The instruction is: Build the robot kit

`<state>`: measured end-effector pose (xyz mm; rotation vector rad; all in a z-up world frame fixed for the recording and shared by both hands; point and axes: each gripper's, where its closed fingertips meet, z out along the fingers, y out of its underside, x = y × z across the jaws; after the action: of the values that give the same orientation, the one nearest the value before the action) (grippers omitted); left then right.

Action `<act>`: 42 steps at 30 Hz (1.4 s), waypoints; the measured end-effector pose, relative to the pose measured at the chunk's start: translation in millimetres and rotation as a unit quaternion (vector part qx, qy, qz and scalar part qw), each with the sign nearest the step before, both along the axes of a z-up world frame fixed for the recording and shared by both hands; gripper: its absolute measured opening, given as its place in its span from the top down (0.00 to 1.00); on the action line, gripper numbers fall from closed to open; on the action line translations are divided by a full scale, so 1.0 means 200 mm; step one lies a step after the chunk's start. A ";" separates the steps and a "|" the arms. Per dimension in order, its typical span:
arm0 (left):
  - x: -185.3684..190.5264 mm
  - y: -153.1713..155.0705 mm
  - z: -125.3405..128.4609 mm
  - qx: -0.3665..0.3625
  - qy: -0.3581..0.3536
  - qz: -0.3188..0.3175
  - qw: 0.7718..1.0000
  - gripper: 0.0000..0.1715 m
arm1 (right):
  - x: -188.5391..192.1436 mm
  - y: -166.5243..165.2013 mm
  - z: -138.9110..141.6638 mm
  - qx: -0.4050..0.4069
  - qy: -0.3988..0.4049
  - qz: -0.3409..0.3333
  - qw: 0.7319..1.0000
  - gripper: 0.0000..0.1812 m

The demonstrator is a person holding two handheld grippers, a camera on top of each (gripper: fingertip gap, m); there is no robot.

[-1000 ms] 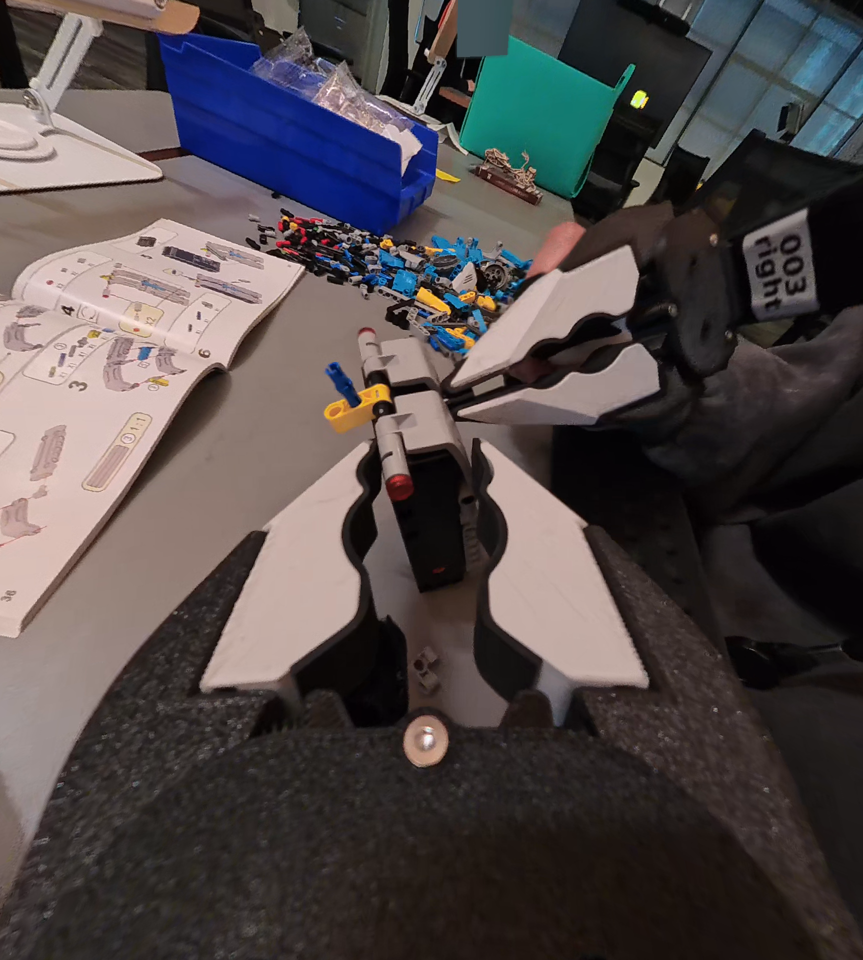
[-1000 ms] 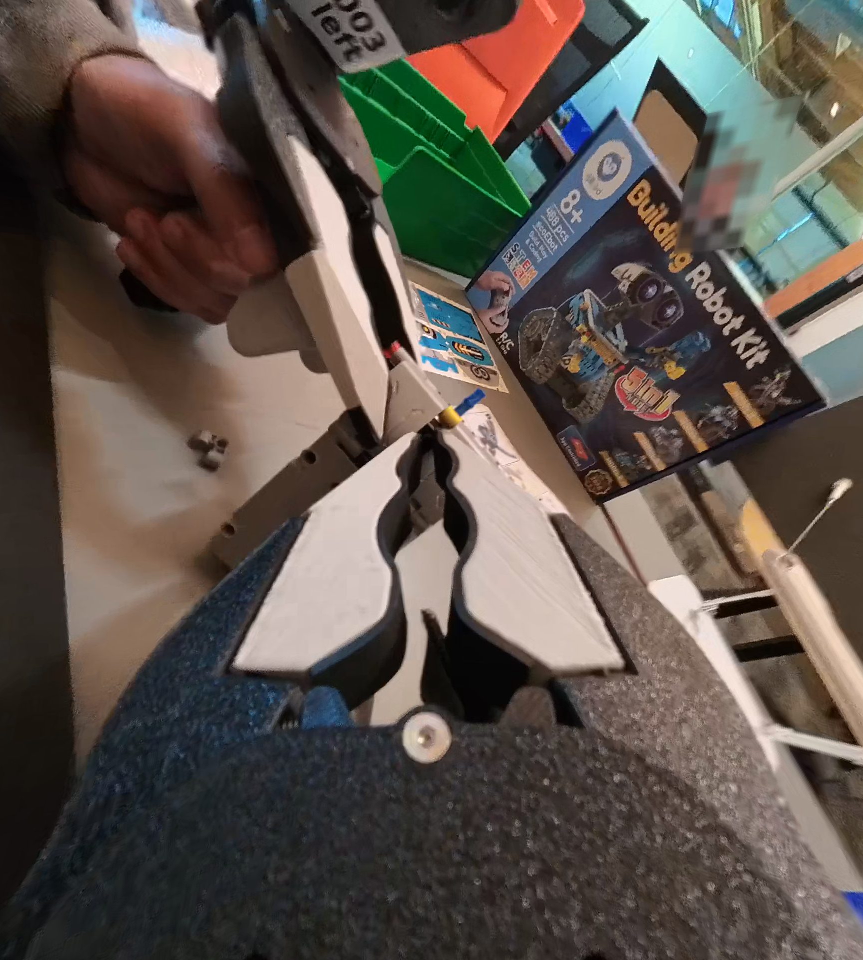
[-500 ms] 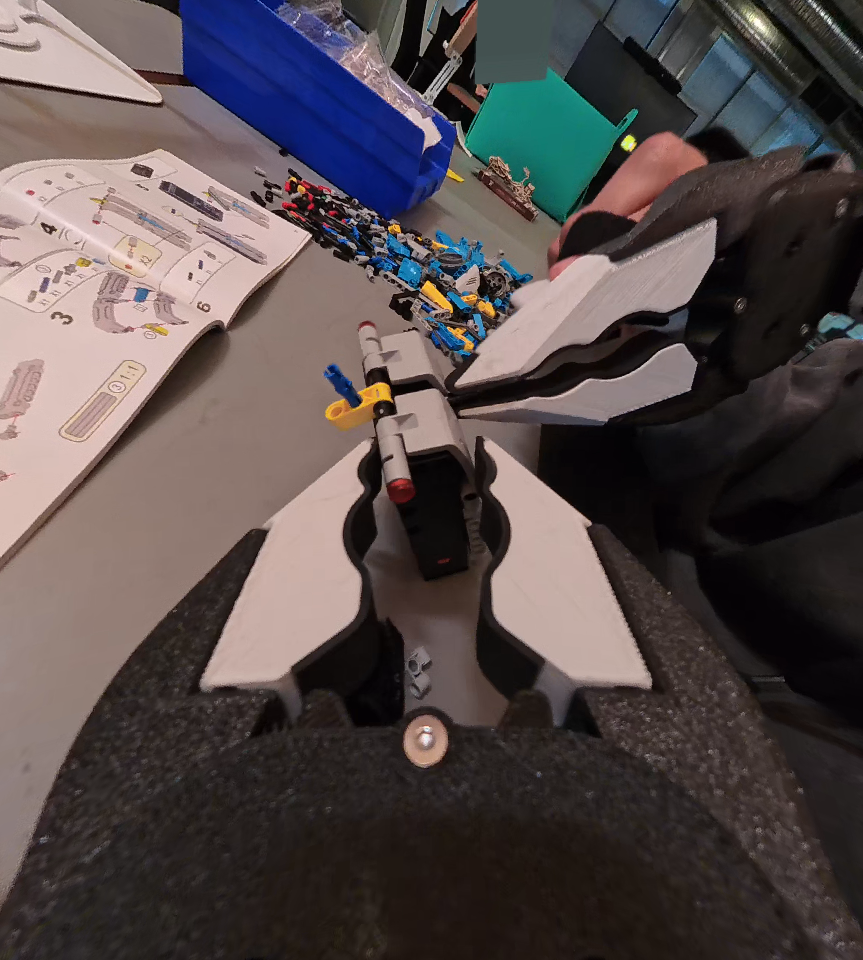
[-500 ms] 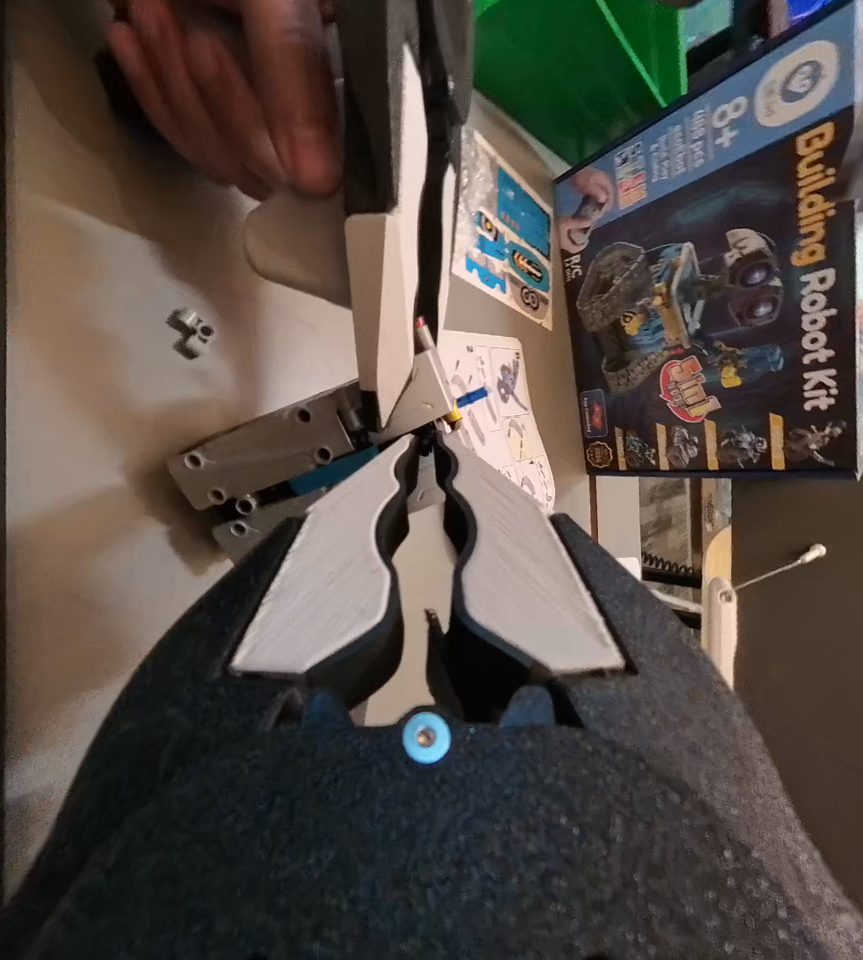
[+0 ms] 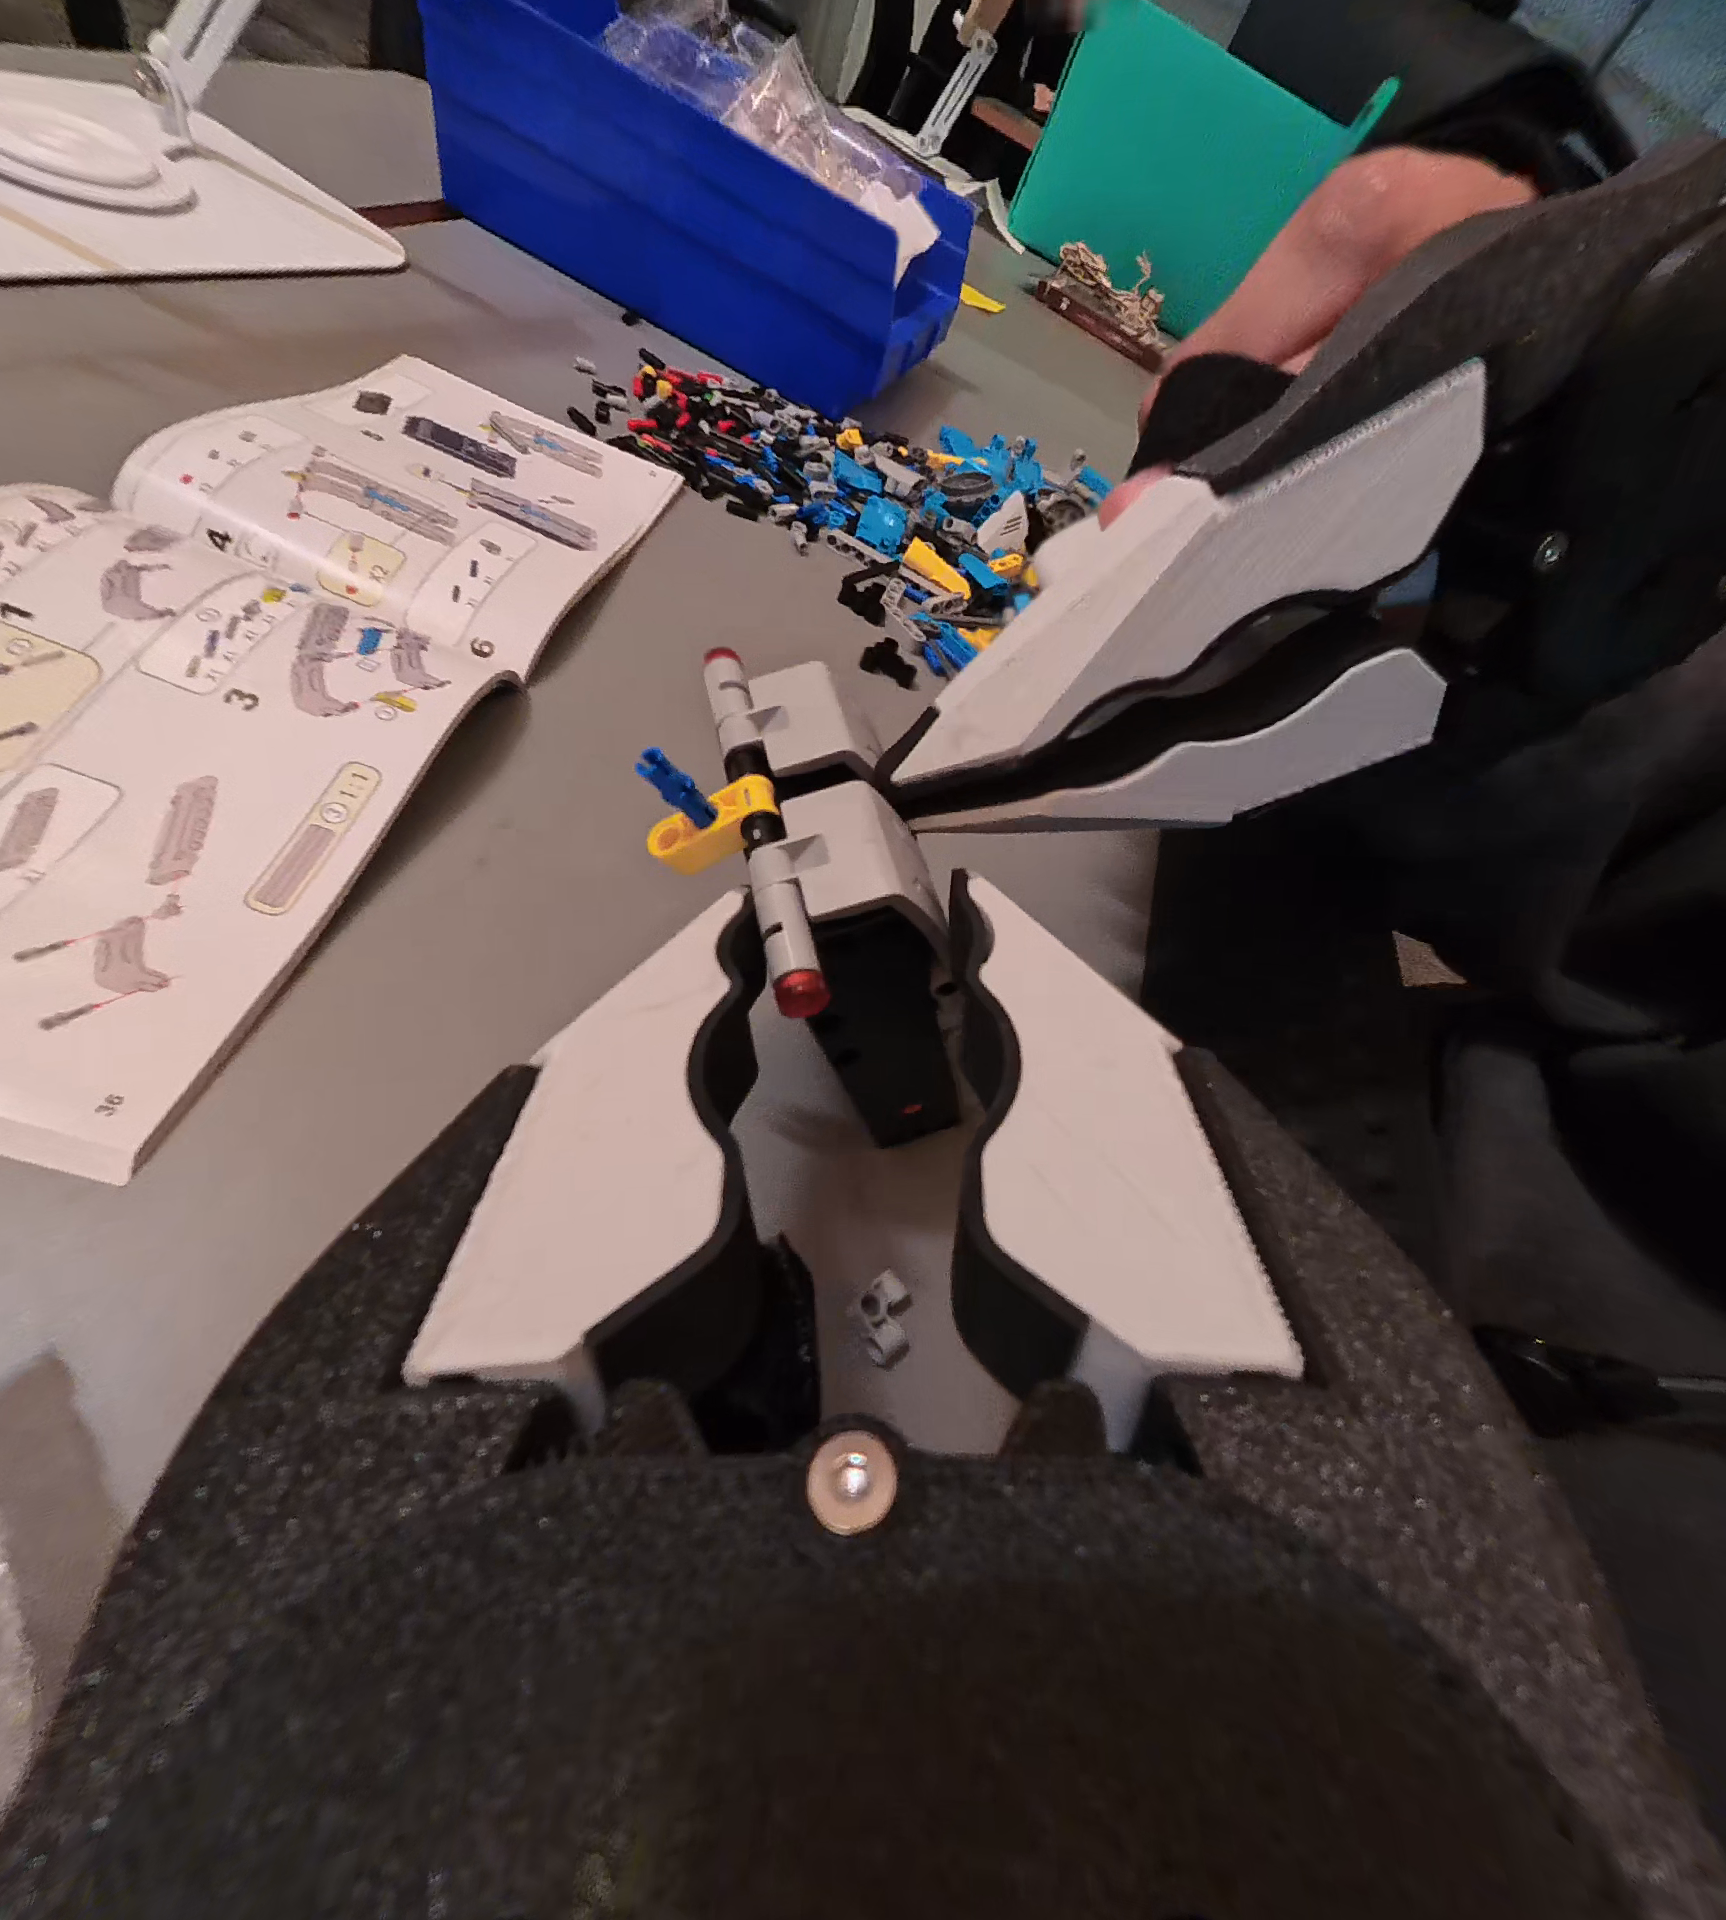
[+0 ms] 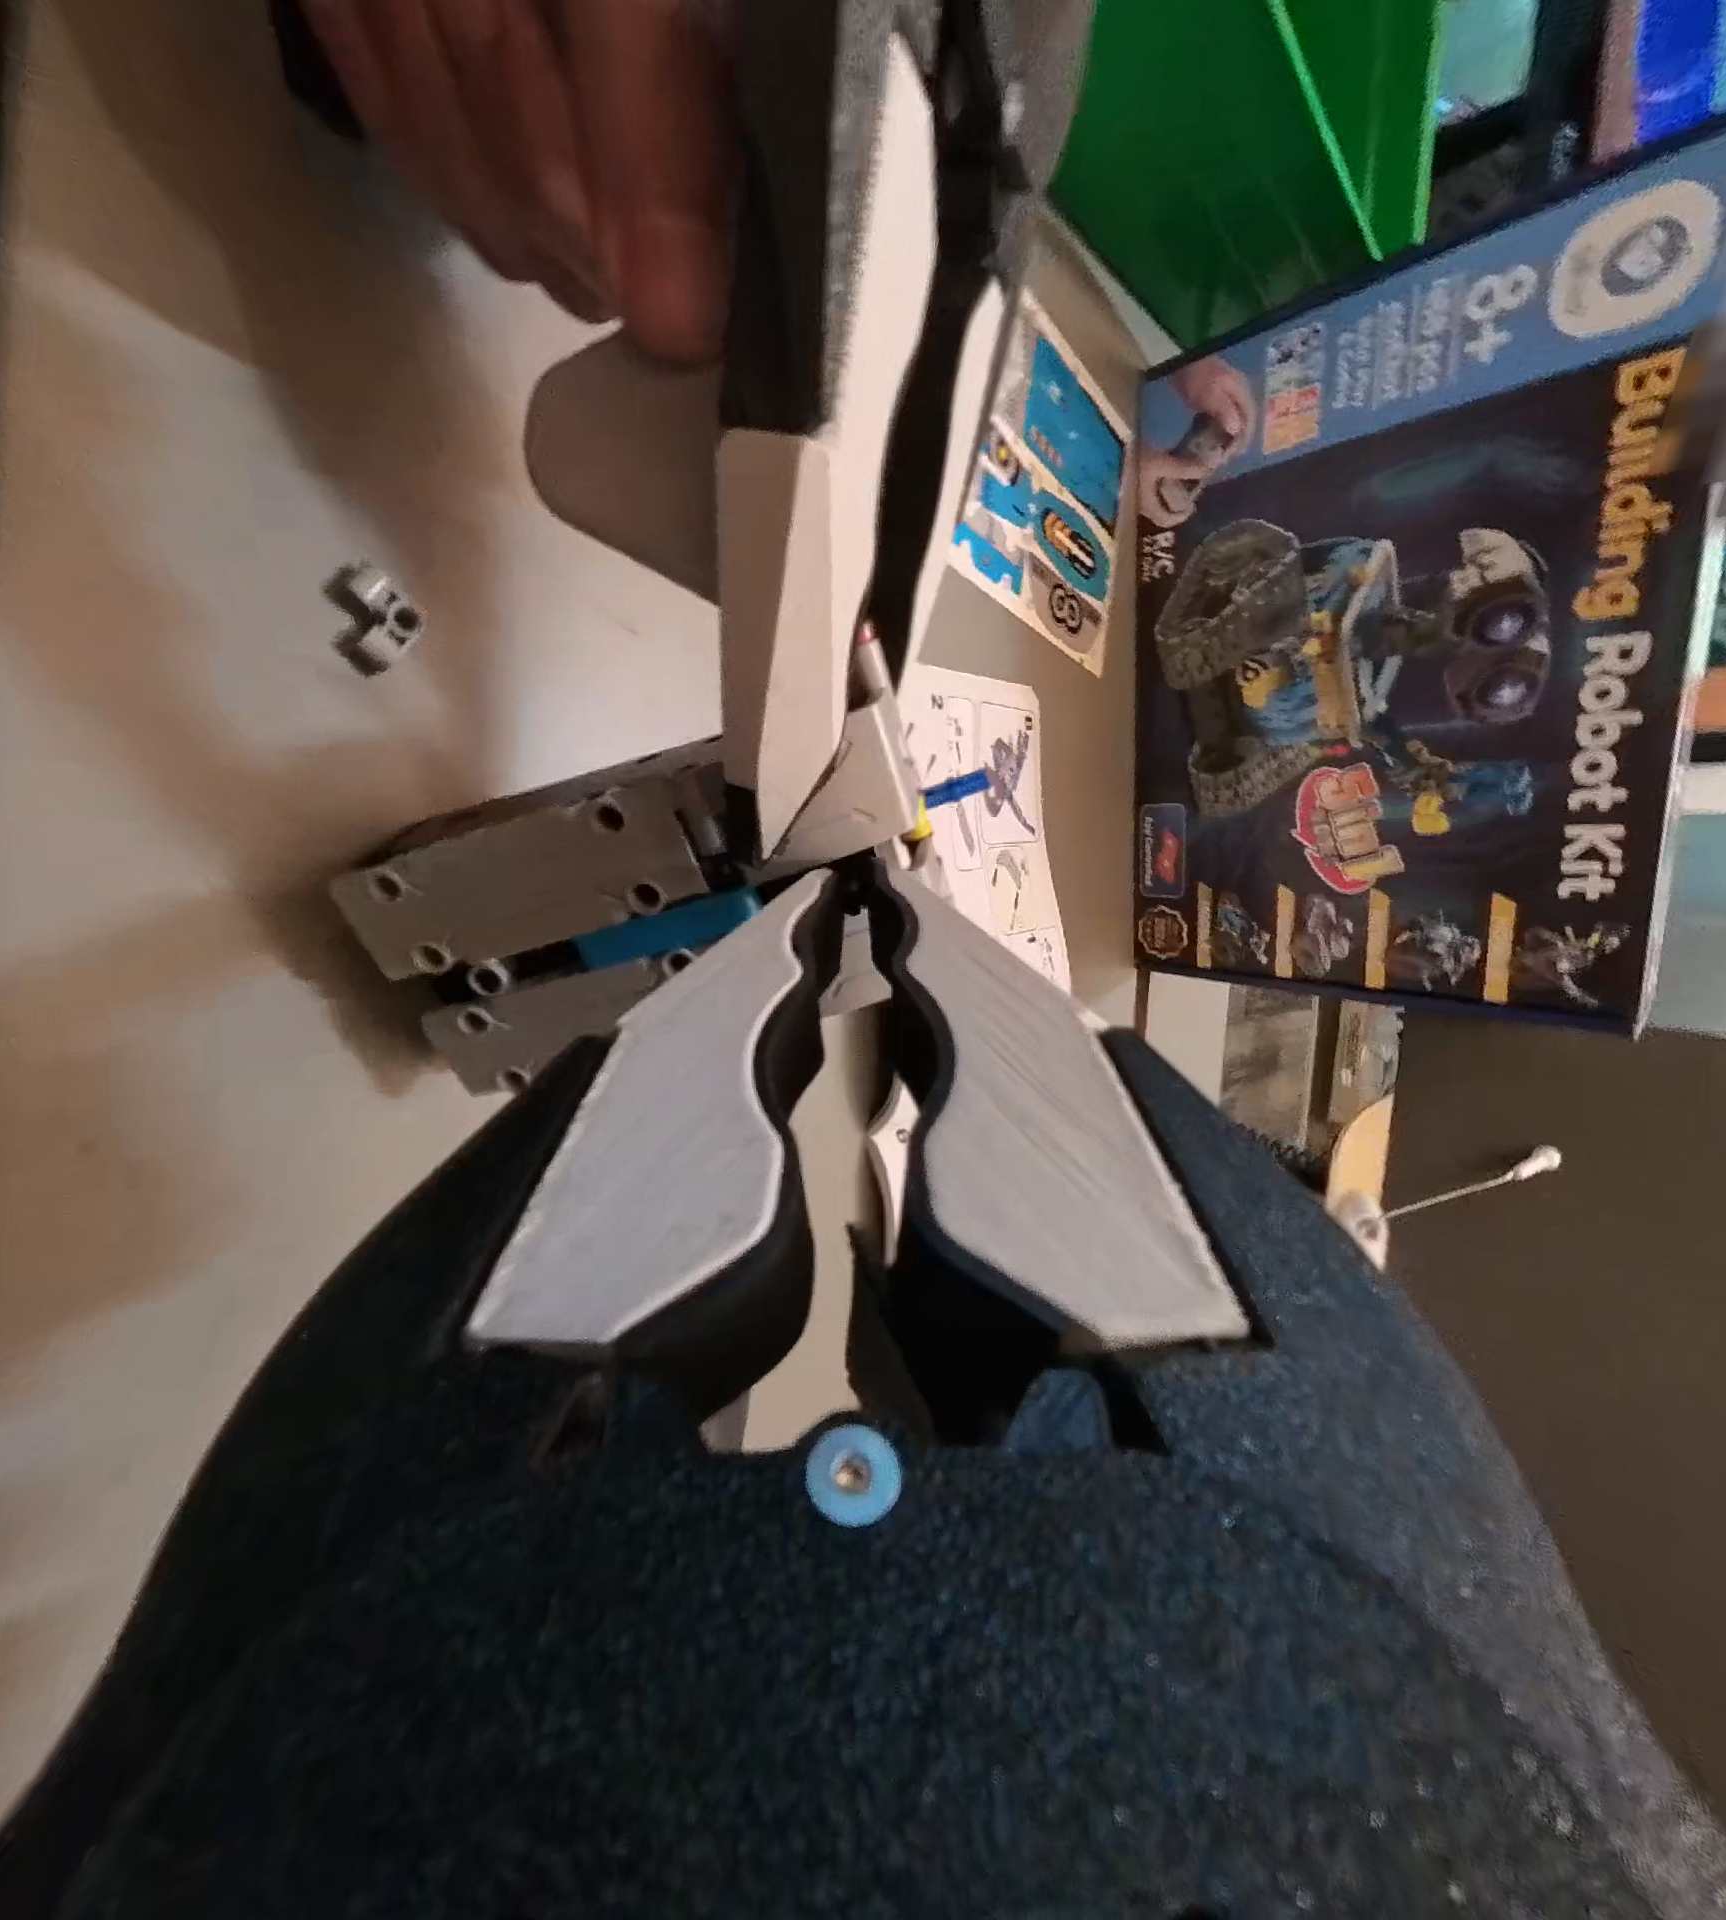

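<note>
**Two grippers meet on one brick assembly**

Grey tabletop (image 5: 485, 997) fills the left wrist view, with one open instruction booklet (image 5: 215, 727), one blue bin (image 5: 693, 208) behind it, one teal bin (image 5: 1171, 156) farther back and one heap of loose small bricks (image 5: 890, 499) in blue, black, yellow and red.

One grey and black brick assembly (image 5: 859, 914) is held above the table. The left gripper (image 5: 843, 914) is clamped on its near black block, both fingers pressing its sides. A grey axle with two red ends (image 5: 763, 821) runs along the assembly's left side, carrying one yellow connector (image 5: 708, 831) with one blue pin (image 5: 672, 784) stuck in it. The right gripper (image 5: 906, 795) comes in from the right, its jaws narrowed almost together with the tips at the seam between the two grey blocks; whether anything is pinched there cannot be told. One small grey connector (image 5: 880, 1314) lies on the table below the left gripper.

Only the right wrist view shows one boxed robot kit (image 6: 1410, 623) standing on the table, one sticker sheet (image 6: 1046, 509) beside it and one green bin (image 6: 1254, 135). It also shows the assembly's holed grey underside and a blue beam (image 6: 661, 930) between its halves, and a hand (image 6: 568, 135) gripping the left tool.
</note>
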<state>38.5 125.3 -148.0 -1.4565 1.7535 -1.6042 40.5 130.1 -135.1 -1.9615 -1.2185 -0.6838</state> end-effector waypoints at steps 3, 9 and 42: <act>0.00 0.00 0.01 0.039 -0.010 0.006 0.999 0.81 | 0.00 0.00 0.01 0.024 0.017 -0.018 0.999 0.99; 0.00 -0.01 0.01 0.065 -0.020 0.008 0.998 0.80 | 0.00 -0.02 0.01 0.020 -0.011 0.004 1.000 0.98; 0.04 0.03 -0.03 -0.061 0.027 0.018 0.998 0.80 | 0.05 0.04 -0.02 -0.023 -0.118 -0.043 0.992 0.98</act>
<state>46.7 132.2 -154.4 -1.5915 1.6739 -1.6946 51.3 139.1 -139.3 -2.0235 -1.3051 -0.9627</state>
